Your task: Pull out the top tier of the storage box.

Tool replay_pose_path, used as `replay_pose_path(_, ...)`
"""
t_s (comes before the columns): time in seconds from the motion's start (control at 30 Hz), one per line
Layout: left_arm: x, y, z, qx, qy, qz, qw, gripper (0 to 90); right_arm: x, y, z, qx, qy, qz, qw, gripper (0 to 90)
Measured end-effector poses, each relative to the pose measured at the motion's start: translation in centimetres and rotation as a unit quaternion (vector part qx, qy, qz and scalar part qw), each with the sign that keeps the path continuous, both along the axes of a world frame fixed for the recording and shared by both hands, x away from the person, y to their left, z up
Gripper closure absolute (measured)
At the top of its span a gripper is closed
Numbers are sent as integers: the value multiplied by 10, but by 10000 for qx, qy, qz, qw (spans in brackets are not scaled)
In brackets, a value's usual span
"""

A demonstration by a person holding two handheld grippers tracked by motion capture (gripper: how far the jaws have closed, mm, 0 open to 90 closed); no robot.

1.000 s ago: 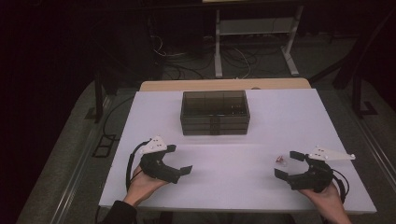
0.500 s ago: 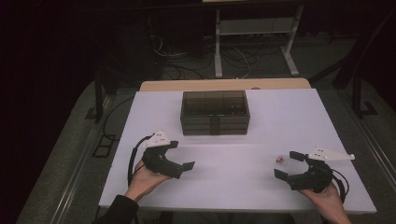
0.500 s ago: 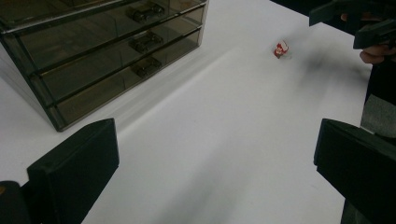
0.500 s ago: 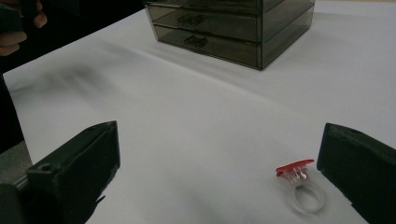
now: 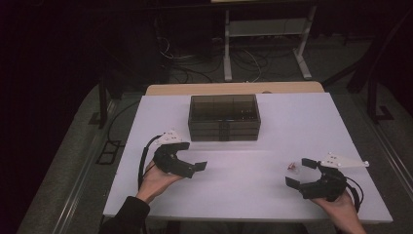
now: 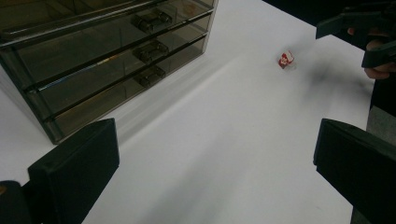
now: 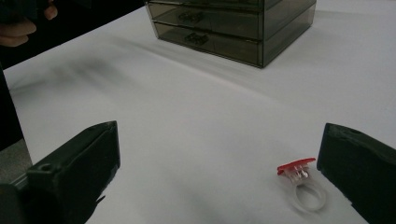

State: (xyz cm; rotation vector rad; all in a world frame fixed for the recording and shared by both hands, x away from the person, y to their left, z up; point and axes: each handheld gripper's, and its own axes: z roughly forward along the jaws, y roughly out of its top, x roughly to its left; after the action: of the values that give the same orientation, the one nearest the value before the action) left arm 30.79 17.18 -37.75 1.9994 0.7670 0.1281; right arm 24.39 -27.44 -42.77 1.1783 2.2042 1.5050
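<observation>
Right gripper view: a clear ring (image 7: pixel 306 186) with a red top lies between the wide-open right hand-held gripper (image 7: pixel 219 177).

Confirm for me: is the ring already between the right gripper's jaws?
No. In the right gripper view the ring lies on the table, ahead of the open jaws and apart from both.

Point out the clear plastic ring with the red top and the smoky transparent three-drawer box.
Clear plastic ring with the red top (image 7: pixel 299 179), right gripper view, on its red top.
Smoky transparent three-drawer box (image 5: pixel 223 122), high view, on its front face.
</observation>
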Motion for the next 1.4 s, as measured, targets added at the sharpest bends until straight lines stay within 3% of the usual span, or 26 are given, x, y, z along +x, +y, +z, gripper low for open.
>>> replay_pose_path(0.4, 13, -15, 9, -33, 132, -69, 9999, 0, 0, 0, 0, 1, -4, 4, 10000, 0)
replay_pose_path(0.93, 28, -23, 9, -82, 350, 9, 9994, 0, 0, 0, 0, -3, -6, 11, 10000, 0)
replay_pose_path(1.4, 42, -29, 7, -298, 602, 136, 9976, 0, 0, 0, 0, -3, -11, 10, 10000, 0)
